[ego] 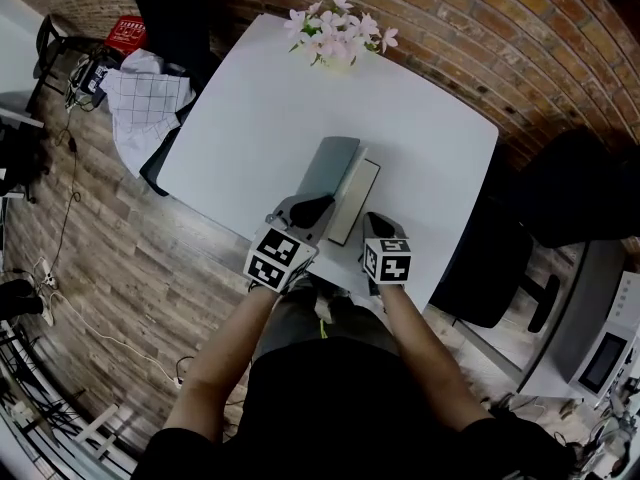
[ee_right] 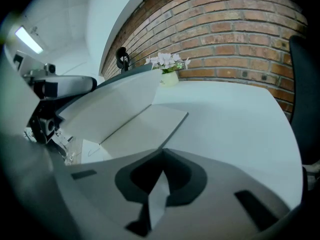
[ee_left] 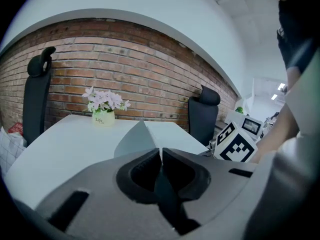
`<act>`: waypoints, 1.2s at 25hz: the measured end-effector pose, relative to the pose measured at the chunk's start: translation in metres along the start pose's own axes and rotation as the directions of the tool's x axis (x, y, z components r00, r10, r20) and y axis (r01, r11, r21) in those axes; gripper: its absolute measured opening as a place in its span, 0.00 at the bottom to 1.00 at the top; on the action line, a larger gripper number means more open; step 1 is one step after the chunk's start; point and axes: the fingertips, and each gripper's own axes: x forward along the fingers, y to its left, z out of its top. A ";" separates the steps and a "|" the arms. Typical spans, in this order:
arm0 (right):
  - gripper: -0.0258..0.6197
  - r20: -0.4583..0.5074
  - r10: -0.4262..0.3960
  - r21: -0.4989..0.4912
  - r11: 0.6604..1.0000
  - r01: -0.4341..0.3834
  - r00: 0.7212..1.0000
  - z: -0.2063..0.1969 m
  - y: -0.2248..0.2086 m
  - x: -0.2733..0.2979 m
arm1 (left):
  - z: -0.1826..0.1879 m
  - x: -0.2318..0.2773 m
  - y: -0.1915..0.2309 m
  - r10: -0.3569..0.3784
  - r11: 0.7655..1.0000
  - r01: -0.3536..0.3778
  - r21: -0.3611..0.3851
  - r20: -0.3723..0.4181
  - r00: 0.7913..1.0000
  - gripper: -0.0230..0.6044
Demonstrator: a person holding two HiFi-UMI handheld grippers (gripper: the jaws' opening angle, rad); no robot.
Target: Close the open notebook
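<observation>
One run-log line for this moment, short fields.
notebook: open | cover: half raised | left gripper: shut, at cover | right gripper: shut, empty

Notebook [ego: 335, 168]: grey cover, white pages. Table [ego: 250, 118]: plain white. Wall [ego: 480, 38]: red-brown brick. Flowers [ego: 338, 26]: pale pink; pot [ee_left: 103, 118] white. Cloth [ego: 145, 98]: white, dark grid. Floor [ego: 130, 258]: grey-brown woodgrain. Left gripper [ego: 320, 208], right gripper [ego: 374, 220]: grey, black-and-white square markers

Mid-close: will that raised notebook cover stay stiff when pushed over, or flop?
Probably stiff: the raised cover shows as one flat plane in the right gripper view, without sag. The notebook looks thin, so likely light; it may slide on the smooth white table if pushed sideways.
</observation>
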 end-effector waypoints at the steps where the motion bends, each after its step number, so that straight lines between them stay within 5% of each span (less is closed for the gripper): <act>1: 0.06 0.001 -0.004 0.003 1.000 0.004 1.000 0.000 -0.002 -0.002 | -0.002 0.003 -0.004 -0.011 1.000 0.011 0.007 -0.010 1.000 0.09; 11: 0.06 0.011 -0.012 0.007 1.000 0.012 1.000 -0.001 -0.012 -0.010 | -0.015 0.025 -0.028 -0.090 0.996 0.089 -0.011 -0.054 0.995 0.10; 13: 0.06 0.015 -0.013 0.007 1.000 0.013 1.000 0.000 -0.015 -0.012 | -0.017 0.025 -0.023 -0.077 0.997 0.076 -0.016 -0.064 0.995 0.26; 30: 0.06 0.055 -0.008 -0.031 0.999 0.009 0.998 0.028 -0.027 -0.020 | -0.005 0.013 0.015 0.035 0.999 -0.036 -0.012 -0.047 0.998 0.34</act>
